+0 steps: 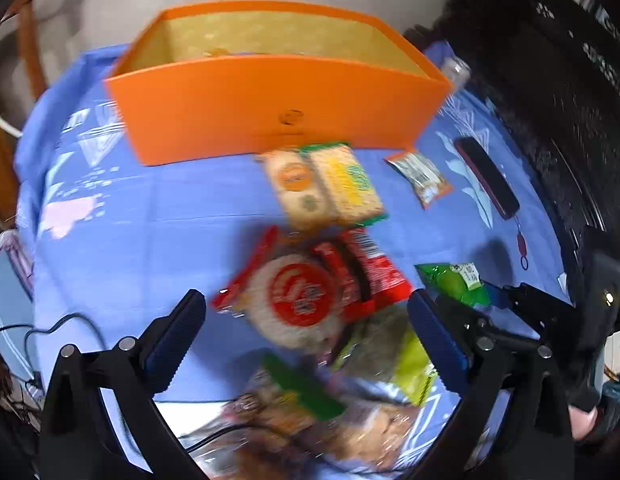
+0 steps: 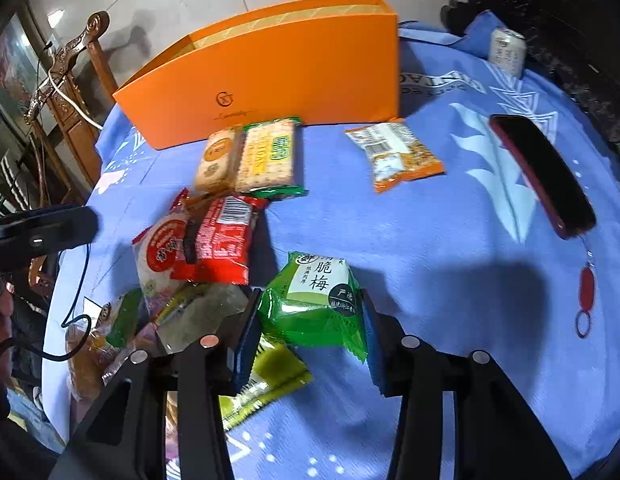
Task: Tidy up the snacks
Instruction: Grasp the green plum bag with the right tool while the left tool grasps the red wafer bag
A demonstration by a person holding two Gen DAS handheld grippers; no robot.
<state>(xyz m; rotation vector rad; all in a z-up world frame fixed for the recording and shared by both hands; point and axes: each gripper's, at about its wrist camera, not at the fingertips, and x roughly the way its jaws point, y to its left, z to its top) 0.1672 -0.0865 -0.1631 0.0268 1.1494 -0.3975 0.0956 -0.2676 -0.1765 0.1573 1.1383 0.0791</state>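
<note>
Right gripper [image 2: 310, 320] pinching the green plum packet [image 2: 316, 300] between its fingers, left gripper [image 1: 305, 344] hanging spread wide over the red rice cracker packet [image 1: 297, 296], near the blue tablecloth's [image 2: 430, 240] front edge.

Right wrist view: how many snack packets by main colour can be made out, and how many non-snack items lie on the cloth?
Green packets: 2, the plum pack between the right gripper's fingers and the cracker pack.
Red: 2.
Orange: 2.
Yellow-green: 1.
Non-snack: orange box, phone, can.
Total: 10, plus a blurred pile at left.
</note>
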